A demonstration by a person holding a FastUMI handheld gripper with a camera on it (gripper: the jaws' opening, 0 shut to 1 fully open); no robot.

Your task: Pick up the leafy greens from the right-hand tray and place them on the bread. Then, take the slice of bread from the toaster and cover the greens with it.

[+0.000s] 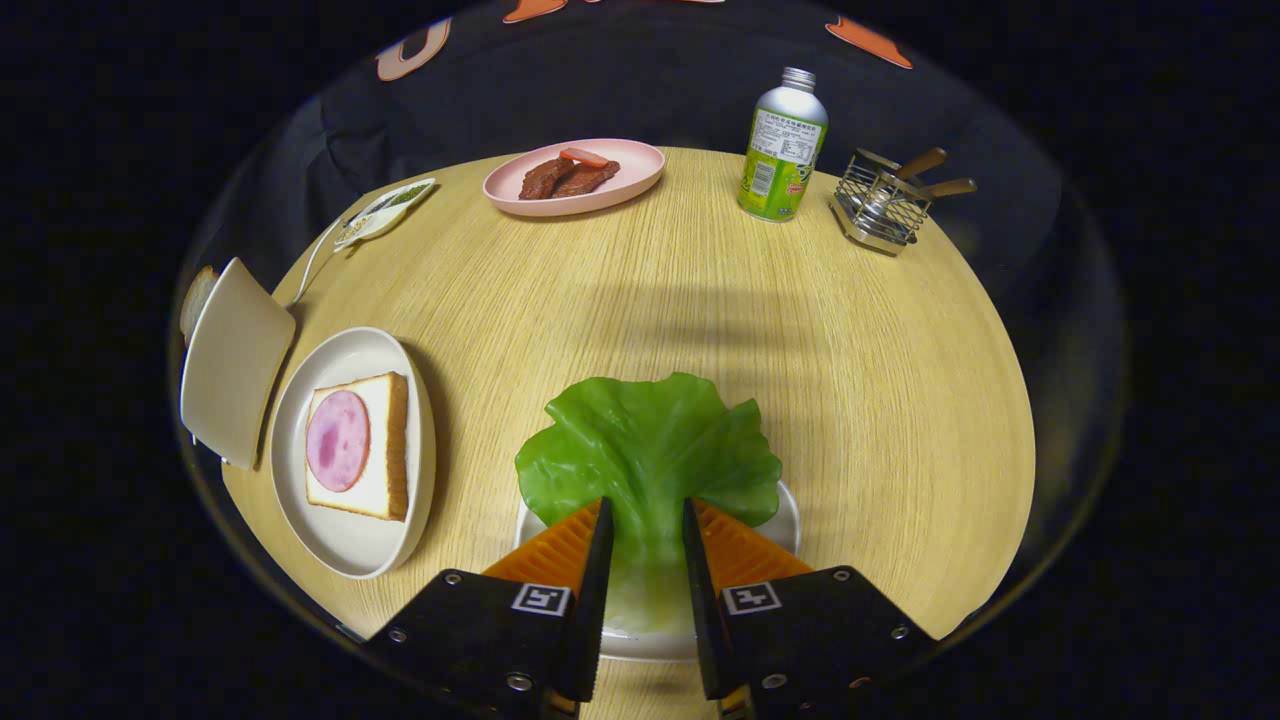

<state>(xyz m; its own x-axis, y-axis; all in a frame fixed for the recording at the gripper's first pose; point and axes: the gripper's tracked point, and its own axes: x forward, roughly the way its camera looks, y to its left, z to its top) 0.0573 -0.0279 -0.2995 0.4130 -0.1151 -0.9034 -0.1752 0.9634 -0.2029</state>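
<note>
A green lettuce leaf lies over a small white tray just ahead of me. My gripper has both fingers against the leaf's pale stem, which fills the gap between them. The leaf fans out beyond the fingertips. To the left, a white plate holds a bread slice topped with a round of pink ham. Left of that plate stands a cream toaster, with a slice of bread poking out of its far end.
A pink plate with brown meat pieces sits at the far side of the round wooden table. A green drink bottle and a wire basket with wooden-handled utensils stand at the far right. A small white dish lies far left.
</note>
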